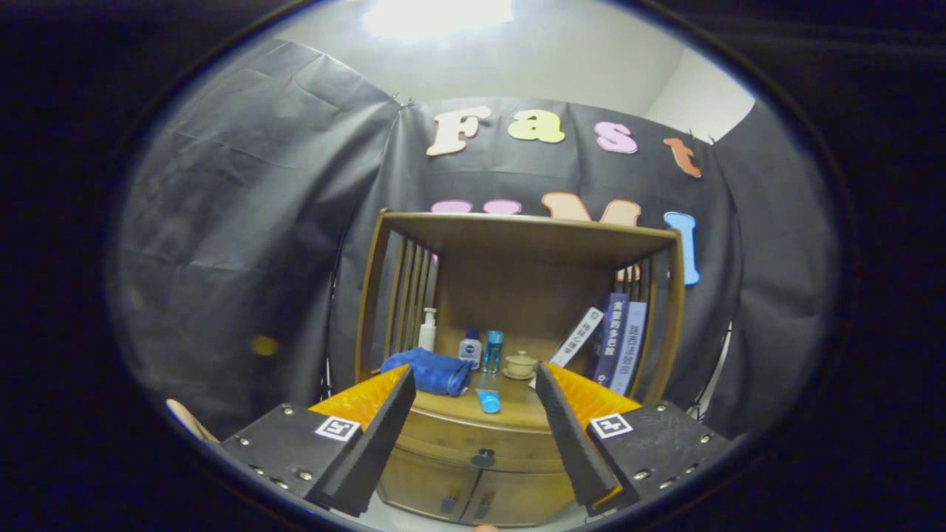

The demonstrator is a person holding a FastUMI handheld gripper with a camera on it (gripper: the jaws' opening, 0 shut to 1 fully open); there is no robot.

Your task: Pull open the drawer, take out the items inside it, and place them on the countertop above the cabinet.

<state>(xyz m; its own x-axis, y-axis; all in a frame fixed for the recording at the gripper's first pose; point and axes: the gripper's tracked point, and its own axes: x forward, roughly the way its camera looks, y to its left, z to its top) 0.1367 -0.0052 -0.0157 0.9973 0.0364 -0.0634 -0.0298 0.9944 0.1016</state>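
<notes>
The gripper [473, 421] has two wedge-shaped fingers [373, 436], black along their inner faces and ribbed orange on their outer sides. Each sits on a black block studded with silver screws along its edge. A white square tag [337, 428] with a black pattern marks the top of each block. The jaws stand wide apart.

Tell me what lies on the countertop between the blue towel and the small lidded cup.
In the gripper view, between the blue towel and lidded cup, a blue tube lies flat; the open tool touches nothing.
</notes>
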